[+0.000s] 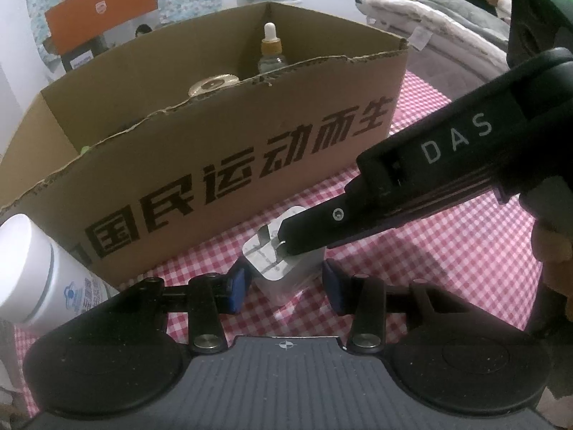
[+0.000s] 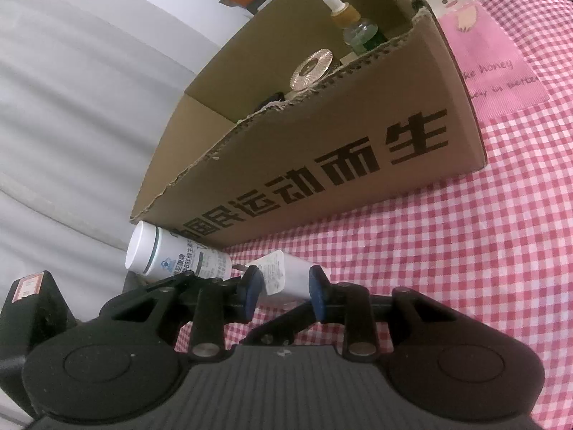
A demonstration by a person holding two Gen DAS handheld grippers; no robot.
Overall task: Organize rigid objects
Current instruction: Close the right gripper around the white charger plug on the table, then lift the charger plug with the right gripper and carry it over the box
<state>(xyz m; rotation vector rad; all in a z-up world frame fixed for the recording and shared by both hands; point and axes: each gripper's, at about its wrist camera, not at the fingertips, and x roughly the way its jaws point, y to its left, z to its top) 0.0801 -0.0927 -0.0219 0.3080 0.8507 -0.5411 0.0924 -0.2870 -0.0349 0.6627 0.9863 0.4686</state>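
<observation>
- Pink-and-white checked cloth (image 1: 447, 251) covers the surface, with pale bedding behind it toward 1 o'clock in the left wrist view.
- An open cardboard box (image 1: 222, 165) with bold black characters on its near wall stands on the cloth, filling the 11 to 1 o'clock span of that view.
- Inside the box, a dropper bottle (image 1: 271, 48) with a white bulb stands upright near the far corner, and a ribbed gold disc (image 1: 212, 85) shows just over the torn front edge.
- A white charger plug (image 1: 283, 258) rests on the cloth just in front of the box, its two metal prongs pointing up toward 11 o'clock.
- The left gripper (image 1: 283, 286) has its jaws apart, one blue pad on each side of the plug; whether either pad touches it is hard to say at this angle.
- The right gripper (image 2: 283, 288) comes in from 3 o'clock in the left wrist view, its black finger tip lying over the plug's pronged face. In its own view its jaws are spread, with the plug (image 2: 286, 279) between the blue pads and no firm pinch visible.
- A white capped bottle (image 2: 172, 258) with blue printing lies on its side at the box's left corner, at 9 o'clock of the plug.
- A pink patch (image 2: 490, 61) with a cartoon animal and cursive writing sits on the cloth right of the box, at 2 o'clock in the right wrist view.
</observation>
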